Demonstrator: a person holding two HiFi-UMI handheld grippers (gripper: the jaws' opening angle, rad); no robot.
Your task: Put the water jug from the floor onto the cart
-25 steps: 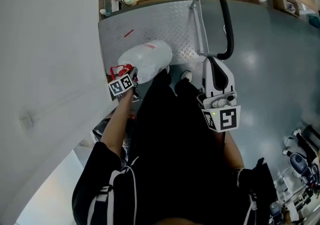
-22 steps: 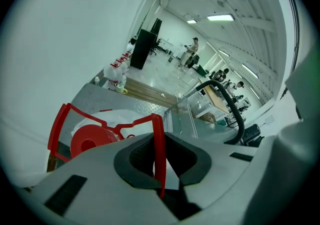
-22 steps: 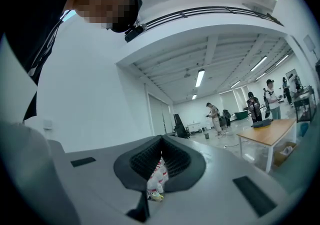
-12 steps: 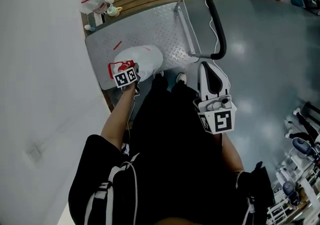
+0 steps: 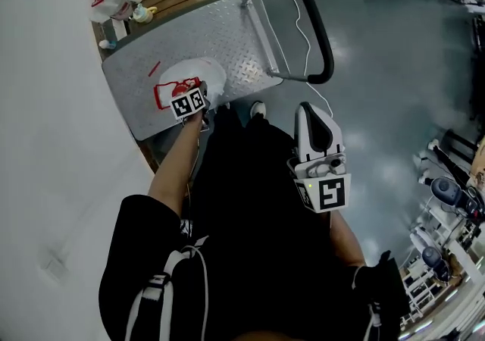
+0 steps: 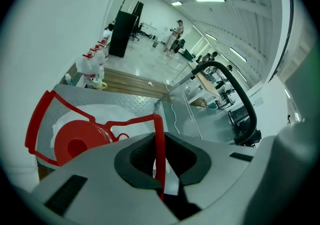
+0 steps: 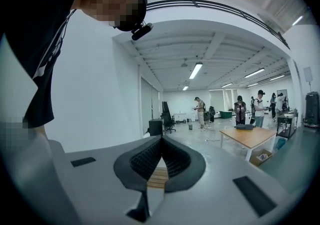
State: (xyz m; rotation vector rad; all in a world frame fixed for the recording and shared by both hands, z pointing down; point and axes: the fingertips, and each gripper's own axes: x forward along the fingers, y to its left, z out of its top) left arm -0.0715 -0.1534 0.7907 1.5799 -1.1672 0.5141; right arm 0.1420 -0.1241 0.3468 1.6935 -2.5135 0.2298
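The left claw (image 6: pixel 160 139) is clamped on the red handle (image 6: pixel 135 120) of the water jug (image 5: pixel 204 74). The jug is at the near-left corner of the cart (image 5: pixel 227 25) deck, cap turned up toward the claw and long axis near upright. Open deck stretches to the far edge. The right claw (image 7: pixel 161 141), pressed together and empty, hangs over the floor (image 5: pixel 394 67).

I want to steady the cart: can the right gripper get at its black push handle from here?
Likely yes: the right gripper is shut and empty, and only open floor lies between it and the push handle.
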